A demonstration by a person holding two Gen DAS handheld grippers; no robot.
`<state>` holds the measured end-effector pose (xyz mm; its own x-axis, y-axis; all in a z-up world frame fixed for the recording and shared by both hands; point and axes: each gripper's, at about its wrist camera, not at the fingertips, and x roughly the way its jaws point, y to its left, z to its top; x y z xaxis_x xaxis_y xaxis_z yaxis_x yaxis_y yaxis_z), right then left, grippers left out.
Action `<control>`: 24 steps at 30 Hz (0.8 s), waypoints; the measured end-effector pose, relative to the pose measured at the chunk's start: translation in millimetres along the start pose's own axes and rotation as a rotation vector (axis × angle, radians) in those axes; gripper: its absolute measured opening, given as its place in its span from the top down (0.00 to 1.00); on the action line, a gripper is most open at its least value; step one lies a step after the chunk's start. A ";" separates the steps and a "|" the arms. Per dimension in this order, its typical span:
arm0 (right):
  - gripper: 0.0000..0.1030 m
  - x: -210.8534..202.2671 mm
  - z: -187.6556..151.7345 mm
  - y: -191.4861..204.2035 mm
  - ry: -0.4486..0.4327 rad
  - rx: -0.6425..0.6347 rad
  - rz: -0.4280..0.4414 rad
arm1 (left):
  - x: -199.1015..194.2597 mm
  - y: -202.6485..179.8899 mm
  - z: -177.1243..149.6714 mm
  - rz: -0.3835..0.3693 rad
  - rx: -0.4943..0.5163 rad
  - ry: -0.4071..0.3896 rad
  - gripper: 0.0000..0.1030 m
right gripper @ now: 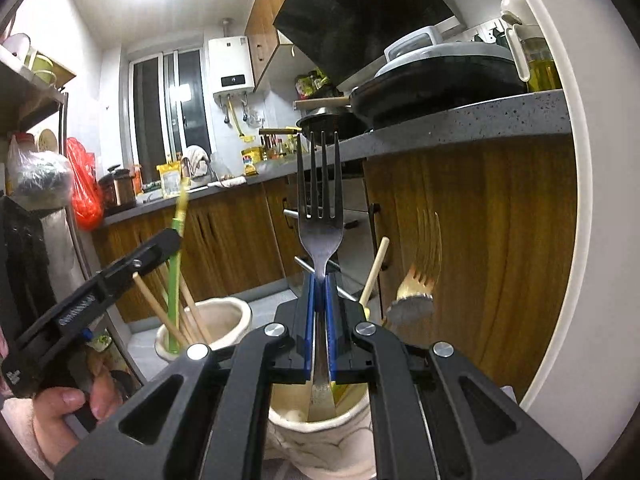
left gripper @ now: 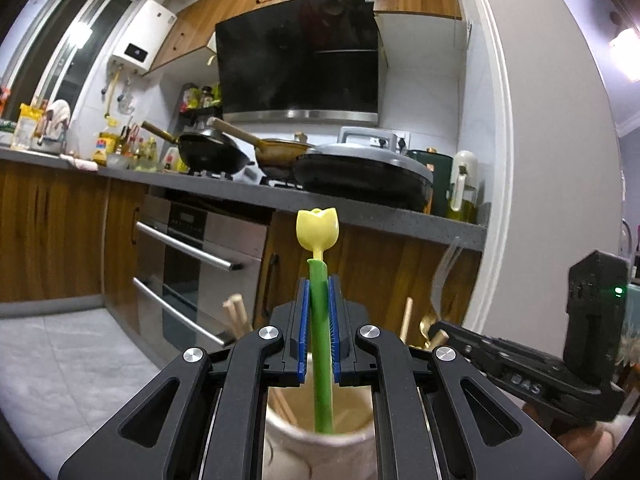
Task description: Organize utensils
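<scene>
**Two utensils being lowered into two holders**

In the left wrist view, the left gripper (left gripper: 319,328) is being kept almost fully closed on the green handle of a tulip spoon (left gripper: 318,232), held upright. Its lower end is being dipped into a cream holder (left gripper: 316,446), where wooden chopsticks (left gripper: 237,312) are already standing.

In the right wrist view, the right gripper (right gripper: 320,322) is being kept nearly shut on a steel fork (right gripper: 319,216), tines up, its handle reaching into a second cream holder (right gripper: 320,434) directly below. A gold fork (right gripper: 416,280) and a wooden stick are being stored there already.

The sorting is judged well advanced: both utensils are partly inside their holders, but neither is yet released.
</scene>
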<state>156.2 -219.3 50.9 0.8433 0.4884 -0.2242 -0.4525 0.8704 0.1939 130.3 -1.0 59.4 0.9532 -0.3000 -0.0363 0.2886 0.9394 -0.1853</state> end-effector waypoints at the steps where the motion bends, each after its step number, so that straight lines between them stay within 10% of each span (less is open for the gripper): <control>1: 0.95 -0.8 -1.6 -0.1 0.009 -0.002 -0.005 | -3.5 -0.3 -0.9 0.001 0.004 0.008 0.90; 24: 0.94 16.1 -27.5 -6.8 0.152 -0.031 -0.073 | -53.8 15.6 -39.3 0.071 -0.056 0.182 0.52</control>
<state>164.9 -215.7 19.8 0.8221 0.4251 -0.3787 -0.4021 0.9044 0.1423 80.0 23.2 19.9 0.9376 -0.2634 -0.2270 0.2111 0.9500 -0.2303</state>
